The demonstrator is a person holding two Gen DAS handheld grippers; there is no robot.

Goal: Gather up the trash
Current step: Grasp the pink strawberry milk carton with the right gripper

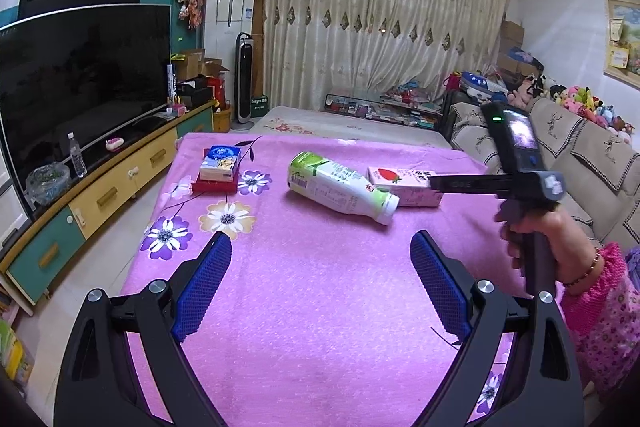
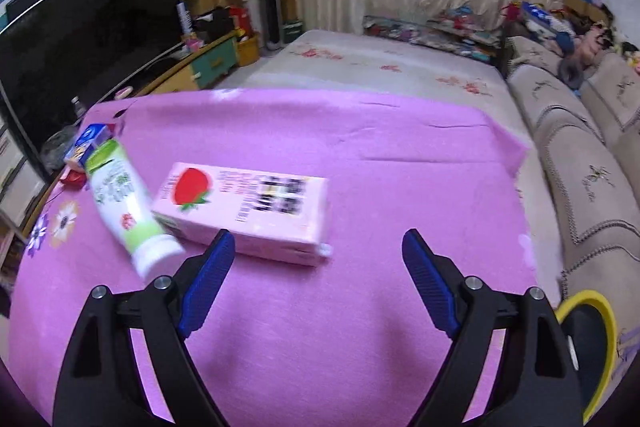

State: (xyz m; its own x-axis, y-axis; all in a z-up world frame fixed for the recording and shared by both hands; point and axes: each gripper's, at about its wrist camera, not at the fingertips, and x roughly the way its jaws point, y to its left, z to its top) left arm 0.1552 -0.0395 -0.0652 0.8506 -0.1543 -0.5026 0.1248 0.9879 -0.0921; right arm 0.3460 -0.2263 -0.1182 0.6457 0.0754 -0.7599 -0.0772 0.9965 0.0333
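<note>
Seeing my right gripper [image 2: 318, 247] spread, empty — pink carton [image 2: 244, 213] just beyond its left finger; left gripper [image 1: 320, 251] spread too.

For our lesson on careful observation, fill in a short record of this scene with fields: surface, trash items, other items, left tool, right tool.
surface: pink flowered cloth
trash items: green-and-white bottle lying on its side; pink strawberry carton lying flat beside it
other items: blue tissue pack on a red box, far left corner
left tool: left tool open, nothing between the pads, hovering short of the bottle
right tool: right tool open, empty, close to the carton
</note>
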